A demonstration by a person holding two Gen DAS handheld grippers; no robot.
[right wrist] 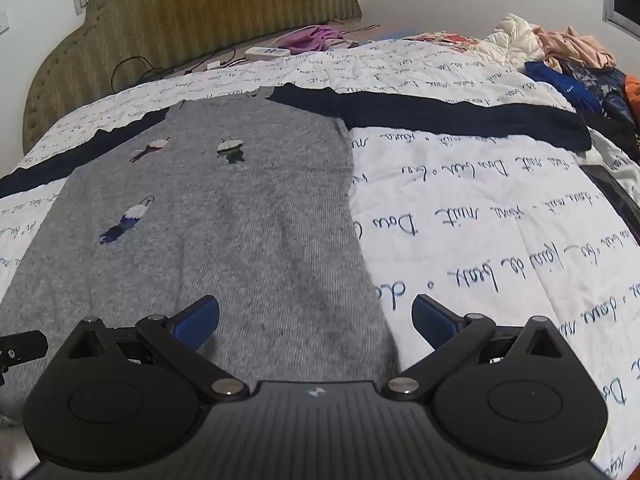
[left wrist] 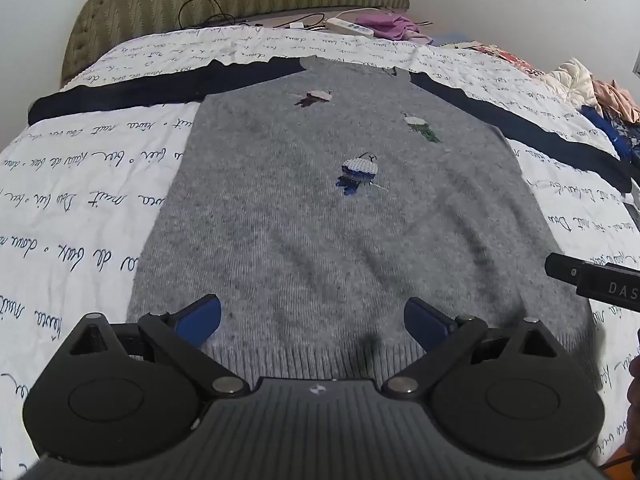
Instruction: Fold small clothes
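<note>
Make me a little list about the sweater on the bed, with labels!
Garment: grey sweater with dark navy sleeves, lying flat and unfolded
Decoration: three small embroidered figures on the front
Surface: white bedspread with handwriting print
Left tongs: open, above the sweater's hem, holding nothing
Right tongs: open, above the sweater's right edge, holding nothing
Far end: green headboard, white power strip, purple cloth
Side: pile of other clothes

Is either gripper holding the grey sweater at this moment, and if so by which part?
Nothing is held. The left gripper and right gripper both stand open above the hem end of the grey sweater, which lies flat on the bedspread.
</note>
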